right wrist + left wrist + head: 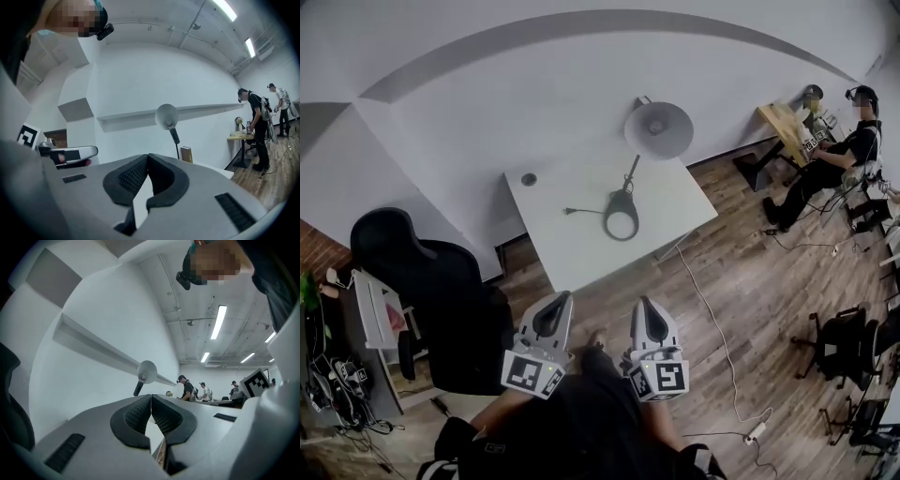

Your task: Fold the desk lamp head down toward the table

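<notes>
Two grippers, left [560, 300] and right [645, 305], at 6 o'clock, jaws pressed together on nothing; at 12 o'clock, lamp [658, 128] upright on table [572, 239].

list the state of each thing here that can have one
desk lamp head, raised on its arm, not folded down
lamp plug, lying loose on the white table
left gripper, fingers shut, empty
right gripper, fingers shut, empty
office chair, unoccupied
</notes>
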Demonstrator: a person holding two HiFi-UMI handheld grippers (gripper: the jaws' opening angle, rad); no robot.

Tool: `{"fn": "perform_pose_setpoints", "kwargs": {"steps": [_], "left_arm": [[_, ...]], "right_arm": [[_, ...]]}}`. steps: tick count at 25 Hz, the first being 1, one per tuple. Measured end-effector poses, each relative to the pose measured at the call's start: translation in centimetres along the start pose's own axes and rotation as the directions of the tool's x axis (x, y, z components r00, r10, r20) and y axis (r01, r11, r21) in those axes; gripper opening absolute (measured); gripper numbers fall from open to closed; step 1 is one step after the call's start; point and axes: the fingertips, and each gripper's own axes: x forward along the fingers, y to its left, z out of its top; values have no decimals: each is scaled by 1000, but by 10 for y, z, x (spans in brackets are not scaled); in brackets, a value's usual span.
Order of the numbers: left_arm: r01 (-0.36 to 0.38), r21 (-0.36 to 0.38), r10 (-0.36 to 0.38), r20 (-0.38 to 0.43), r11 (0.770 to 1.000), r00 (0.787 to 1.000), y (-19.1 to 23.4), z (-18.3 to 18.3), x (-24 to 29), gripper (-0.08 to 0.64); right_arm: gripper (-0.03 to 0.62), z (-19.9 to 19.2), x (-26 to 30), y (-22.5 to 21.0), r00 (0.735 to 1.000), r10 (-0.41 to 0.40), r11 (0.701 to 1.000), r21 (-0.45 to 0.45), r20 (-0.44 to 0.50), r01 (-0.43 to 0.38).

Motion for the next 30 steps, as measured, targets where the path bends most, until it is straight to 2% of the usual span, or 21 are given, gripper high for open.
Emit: {"fn": "perform_pose_setpoints", "kwargs": {"steps": [8,16,24,30], "left_arm": [[-50,14,50,12,999,999,-7,5,79,28],[-96,16,96,21,995,995,-5,10,126,28],[-67,38,65,53,997,996,11,26,167,28],[-12,35,10,61,999,998,31,38,200,28]], "right_arm": [[13,22,49,-56,998,67,998,-10,-2,-67],[13,40,81,-87,994,113,994,-9,7,-113],[12,60,114,-97,994,97,995,-23,45,-96],[13,76,142,-99,996,55,998,-26,66,-53]]}}
